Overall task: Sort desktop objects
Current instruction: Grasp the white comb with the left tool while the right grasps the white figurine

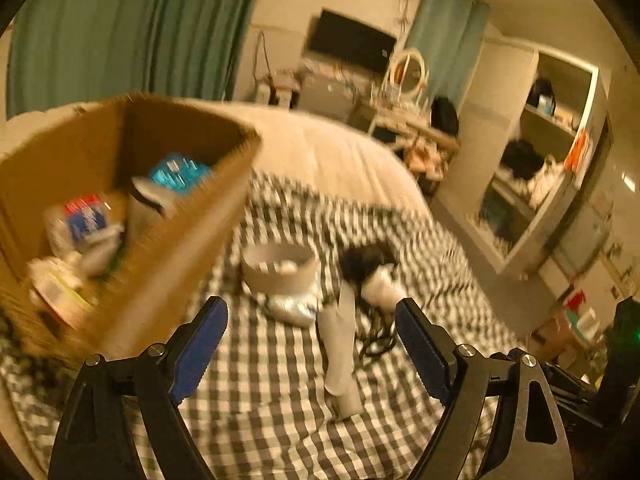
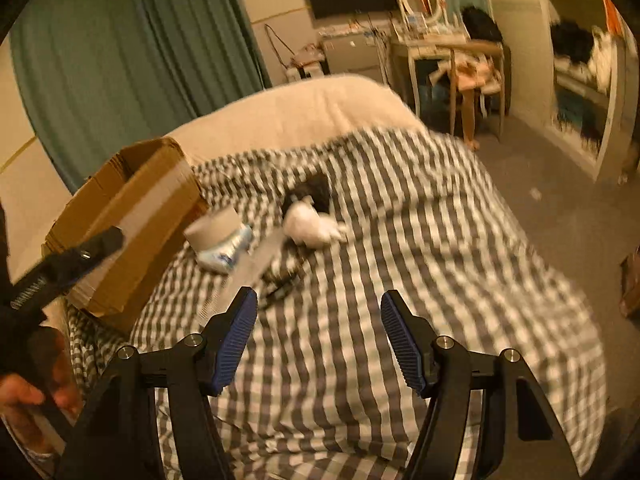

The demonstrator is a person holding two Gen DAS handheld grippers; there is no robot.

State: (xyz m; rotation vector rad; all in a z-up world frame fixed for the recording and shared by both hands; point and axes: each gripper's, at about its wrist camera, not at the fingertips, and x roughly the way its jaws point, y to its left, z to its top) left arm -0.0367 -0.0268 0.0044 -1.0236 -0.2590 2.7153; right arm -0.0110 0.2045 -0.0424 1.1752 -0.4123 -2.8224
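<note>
Box (image 1: 132, 184) is partly filled; both claws, left claw (image 1: 310, 344) and right claw (image 2: 318, 338), are spread wide, empty; tube (image 1: 340, 344) just ahead is judged next.

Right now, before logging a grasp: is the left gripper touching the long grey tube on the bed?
Apart. The left wrist view shows the left gripper open, with checked bedding visible between each pad and the grey tube.

Both grippers — left gripper (image 1: 312, 332), right gripper (image 2: 319, 334) — share black angular frames with silver screws; their fingers (image 2: 236, 336) carry ribbed blue pads, filling each frame's lower half.
</note>
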